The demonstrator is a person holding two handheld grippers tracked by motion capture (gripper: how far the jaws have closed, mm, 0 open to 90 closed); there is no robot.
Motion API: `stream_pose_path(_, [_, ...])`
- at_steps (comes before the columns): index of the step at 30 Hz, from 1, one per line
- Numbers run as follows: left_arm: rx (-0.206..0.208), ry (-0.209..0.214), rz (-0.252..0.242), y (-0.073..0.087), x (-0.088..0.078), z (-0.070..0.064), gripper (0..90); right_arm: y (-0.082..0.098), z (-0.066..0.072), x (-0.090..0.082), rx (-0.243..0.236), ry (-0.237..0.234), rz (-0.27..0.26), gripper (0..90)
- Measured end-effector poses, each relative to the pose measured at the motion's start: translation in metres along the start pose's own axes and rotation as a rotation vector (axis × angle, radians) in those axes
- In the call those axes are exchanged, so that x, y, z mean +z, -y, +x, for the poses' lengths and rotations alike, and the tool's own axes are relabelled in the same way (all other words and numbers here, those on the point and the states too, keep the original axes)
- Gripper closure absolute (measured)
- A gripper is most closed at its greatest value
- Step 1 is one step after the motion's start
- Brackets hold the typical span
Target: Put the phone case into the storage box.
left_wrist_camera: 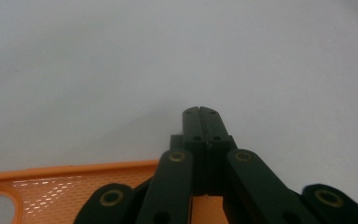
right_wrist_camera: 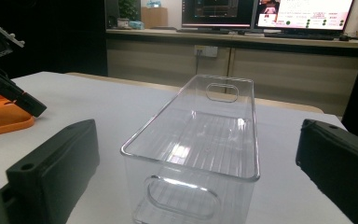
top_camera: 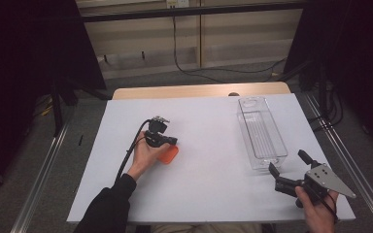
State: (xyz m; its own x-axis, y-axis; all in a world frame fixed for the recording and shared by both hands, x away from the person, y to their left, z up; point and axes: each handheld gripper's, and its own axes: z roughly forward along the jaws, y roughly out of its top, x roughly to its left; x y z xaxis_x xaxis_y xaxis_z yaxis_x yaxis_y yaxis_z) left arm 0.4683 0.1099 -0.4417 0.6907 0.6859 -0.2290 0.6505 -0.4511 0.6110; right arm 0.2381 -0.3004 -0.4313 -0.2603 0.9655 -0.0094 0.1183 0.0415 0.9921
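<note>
At the left of the desk [top_camera: 209, 194], the left claw [top_camera: 171, 141] hangs over an orange basket [top_camera: 169, 154], its jaws pressed together with nothing between them. The left gripper view shows those jaws meeting tip to tip above bare white desk, with the basket's mesh floor, rim and handle hole lying below and behind them, so the basket is not gripped. From the high view most of the basket hides under the hand, and whether the claw rests on it cannot be told.

Further right stands a clear plastic bin [top_camera: 262, 133], long, empty and upright, well apart from the basket. At the far right, the right claw [top_camera: 287, 167] is spread wide, just before the bin's near end and pinching nothing. The right gripper view looks along the bin's length between the two open jaws and shows its cut-out handles and ribbed floor, which the high view only hints at.

By my reading the work has barely begun: the basket lies loose on the desk, the bin is empty, and picking up and placing remain.
</note>
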Motion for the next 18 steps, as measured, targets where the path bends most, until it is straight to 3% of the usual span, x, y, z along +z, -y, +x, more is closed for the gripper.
stream_pose_path(18, [0.024,0.017,-0.005,0.0105,-0.0039,-0.0082,90.0,0.0002,0.0009,0.0002,0.001,0.0,0.004,0.0])
